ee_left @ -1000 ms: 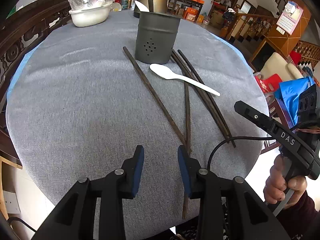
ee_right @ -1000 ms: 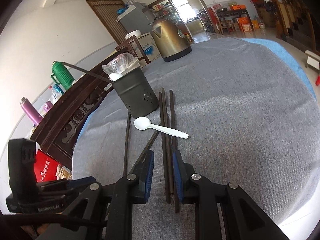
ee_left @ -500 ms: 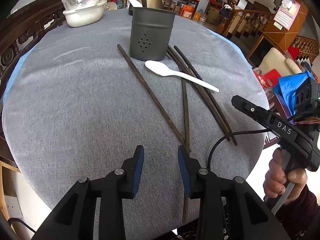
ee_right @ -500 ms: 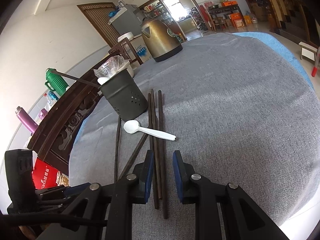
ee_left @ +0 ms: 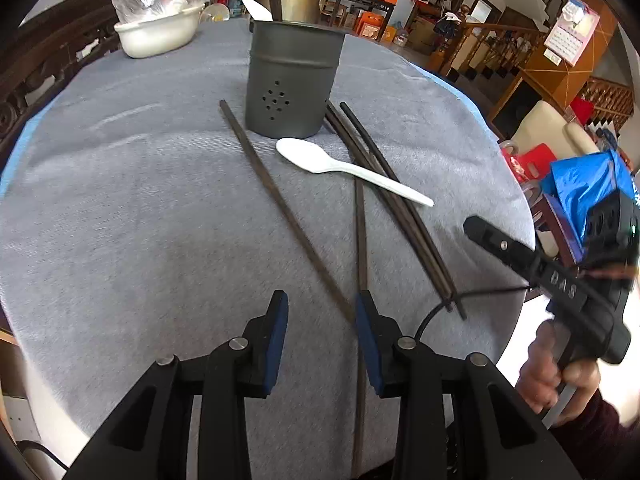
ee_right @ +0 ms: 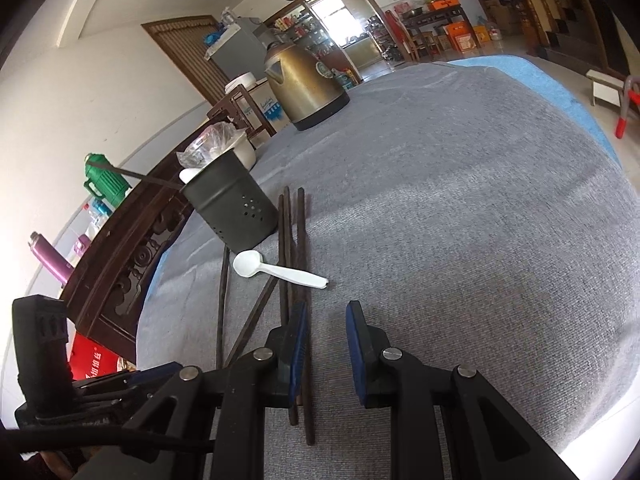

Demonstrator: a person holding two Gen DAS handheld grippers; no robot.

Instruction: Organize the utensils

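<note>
A dark metal utensil holder (ee_left: 292, 80) stands on the grey tablecloth (ee_left: 120, 220) with a white spoon and a dark stick in it. A white plastic spoon (ee_left: 320, 156) lies across several dark chopsticks (ee_left: 404, 216) in front of it. One long chopstick (ee_left: 280, 200) runs diagonally, and its near end lies between the fingers of my left gripper (ee_left: 322, 312), which is open. In the right wrist view, my right gripper (ee_right: 326, 320) is open over bare cloth. The chopstick bundle (ee_right: 294, 240) passes under its left finger, with the spoon (ee_right: 276, 270) and holder (ee_right: 236, 212) beyond.
A brass kettle (ee_right: 304, 84) and a white bowl covered in plastic (ee_left: 156, 28) stand at the far side. The table edge (ee_left: 516, 184) drops off at the right, where a person's hand (ee_left: 560, 376) grips the other tool. A carved wooden bench (ee_right: 132, 248) flanks the left.
My left gripper has moved forward toward the holder, so the diagonal chopstick's end now sits between its fingers. In the right wrist view the chopstick bundle has shifted from between the fingers to under the left one.
</note>
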